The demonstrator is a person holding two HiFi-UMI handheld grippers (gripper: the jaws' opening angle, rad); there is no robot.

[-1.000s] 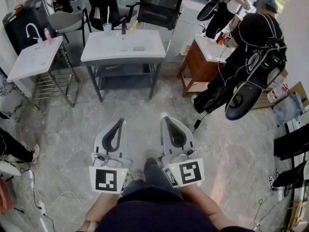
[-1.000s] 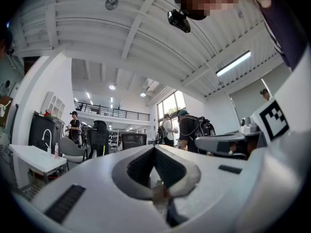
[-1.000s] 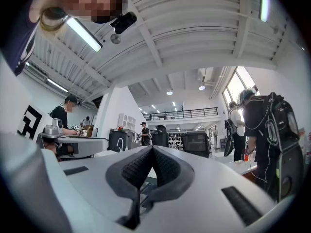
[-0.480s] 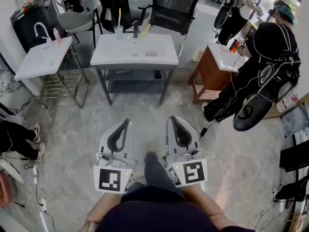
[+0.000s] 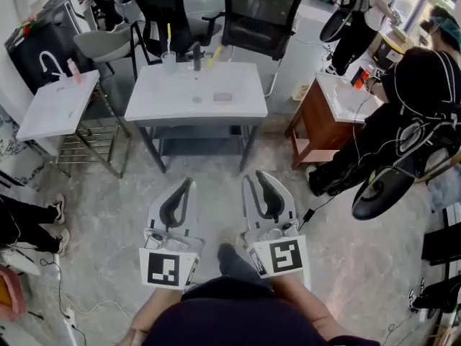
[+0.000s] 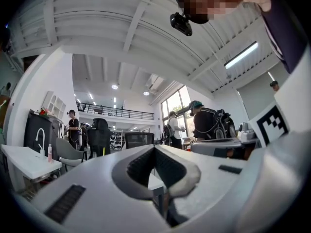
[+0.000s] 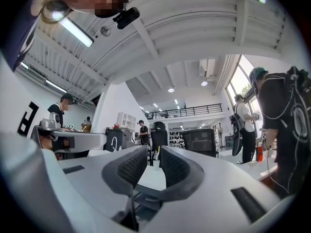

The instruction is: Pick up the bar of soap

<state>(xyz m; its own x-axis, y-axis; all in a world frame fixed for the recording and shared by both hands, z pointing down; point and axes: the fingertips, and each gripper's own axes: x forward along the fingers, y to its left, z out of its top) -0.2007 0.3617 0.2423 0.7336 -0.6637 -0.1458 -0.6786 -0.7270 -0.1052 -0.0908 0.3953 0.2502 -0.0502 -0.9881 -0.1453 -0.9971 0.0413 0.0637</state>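
while the bar of soap (image 5: 222, 97) lies flat on the white sink top (image 5: 155, 105), well apart from both empty grippers, the left gripper (image 5: 187, 184) closed tip to tip and the right gripper (image 5: 258, 179) just now parting slightly, too narrow a gap may shove the bar toward the basin (image 5: 196, 99).

We count two grippers at the bottom, the left gripper (image 5: 186, 184) and the right gripper (image 5: 256, 177); three sinks (image 5: 43, 110), (image 5: 173, 101), (image 5: 337, 92) across the upper frame; one soap (image 5: 222, 97); three chairs (image 5: 101, 45), (image 5: 162, 6), (image 5: 261, 13) along the top.
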